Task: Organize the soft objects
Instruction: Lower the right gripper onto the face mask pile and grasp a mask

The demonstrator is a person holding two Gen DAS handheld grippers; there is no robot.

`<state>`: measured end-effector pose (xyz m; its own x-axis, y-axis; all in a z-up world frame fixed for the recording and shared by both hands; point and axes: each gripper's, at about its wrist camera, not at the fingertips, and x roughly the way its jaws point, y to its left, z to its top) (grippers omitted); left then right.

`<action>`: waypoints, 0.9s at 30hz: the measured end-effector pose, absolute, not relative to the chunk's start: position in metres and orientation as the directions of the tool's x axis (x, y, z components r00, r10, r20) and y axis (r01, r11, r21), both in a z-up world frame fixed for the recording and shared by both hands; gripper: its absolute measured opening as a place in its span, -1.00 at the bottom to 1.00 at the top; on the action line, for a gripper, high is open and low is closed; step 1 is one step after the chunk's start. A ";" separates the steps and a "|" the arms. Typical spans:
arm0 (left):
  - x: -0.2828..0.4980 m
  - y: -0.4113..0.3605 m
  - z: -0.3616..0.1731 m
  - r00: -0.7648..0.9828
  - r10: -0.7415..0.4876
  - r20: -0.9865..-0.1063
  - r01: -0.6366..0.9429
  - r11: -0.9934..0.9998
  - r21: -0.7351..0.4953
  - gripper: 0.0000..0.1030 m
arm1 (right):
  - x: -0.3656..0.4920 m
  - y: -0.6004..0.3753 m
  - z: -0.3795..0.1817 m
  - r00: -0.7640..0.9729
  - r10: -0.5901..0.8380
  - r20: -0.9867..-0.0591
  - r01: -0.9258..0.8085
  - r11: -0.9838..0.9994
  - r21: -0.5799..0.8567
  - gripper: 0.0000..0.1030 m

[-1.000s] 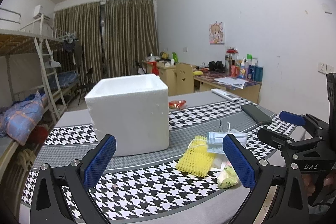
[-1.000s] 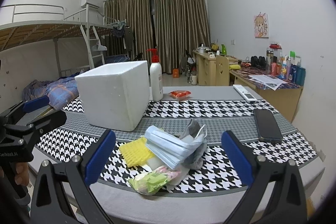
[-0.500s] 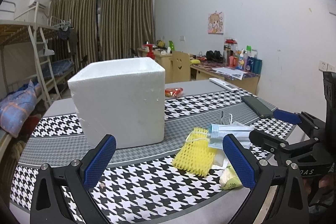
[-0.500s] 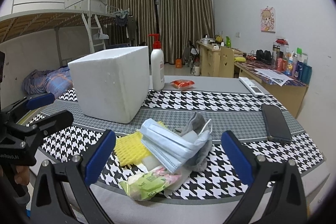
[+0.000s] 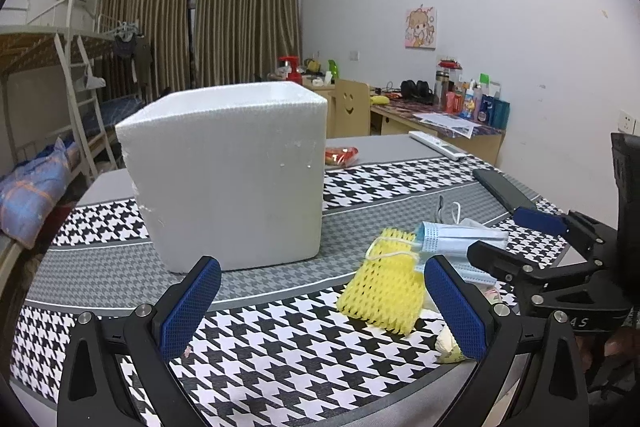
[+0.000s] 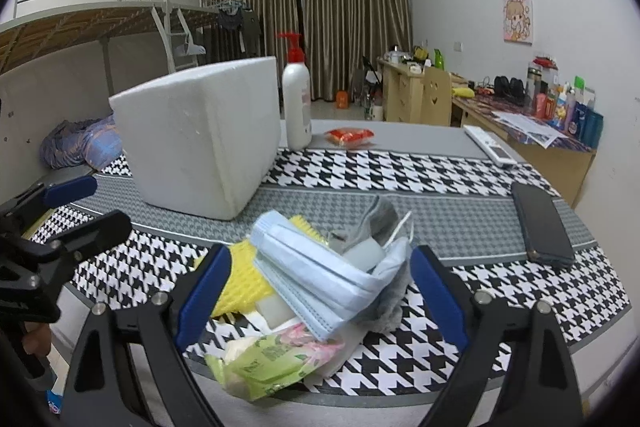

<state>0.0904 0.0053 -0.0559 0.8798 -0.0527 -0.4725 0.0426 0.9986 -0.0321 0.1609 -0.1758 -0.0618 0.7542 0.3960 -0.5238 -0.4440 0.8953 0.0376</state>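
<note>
Your right hand-held gripper (image 6: 320,291), jaws just narrowing but still wide, brackets the soft pile (image 6: 320,279) at the table's (image 6: 460,203) near edge without touching. Your left hand-held gripper (image 5: 320,301) gapes empty, the yellow foam net (image 5: 384,287) just beyond it.

White foam box (image 5: 232,175). Black-and-white houndstooth cloth with grey bands (image 6: 400,179). Yellow netted foam sleeve (image 5: 384,291). Pale blue face masks (image 6: 316,267). Light green wipes pack with pink flowers (image 6: 276,363). White pump bottle, red top (image 6: 297,103). Black phone (image 6: 542,223). Orange-red packet (image 6: 350,137). Blue gripper pads (image 5: 192,307).
</note>
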 end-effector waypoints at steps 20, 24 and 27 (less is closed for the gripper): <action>0.122 -0.011 -0.075 0.844 -0.078 -0.531 0.072 0.997 -0.031 0.98 | 0.180 -0.193 -0.080 0.692 0.416 -0.590 -0.427 0.895 0.131 -0.31; 0.124 -0.018 -0.075 0.839 -0.092 -0.536 0.096 0.995 -0.022 0.98 | 0.177 -0.197 -0.072 0.704 0.423 -0.570 -0.429 0.893 0.134 -0.42; 0.126 -0.025 -0.076 0.834 -0.108 -0.542 0.117 0.993 -0.019 0.98 | 0.176 -0.201 -0.067 0.715 0.426 -0.554 -0.429 0.893 0.134 -0.43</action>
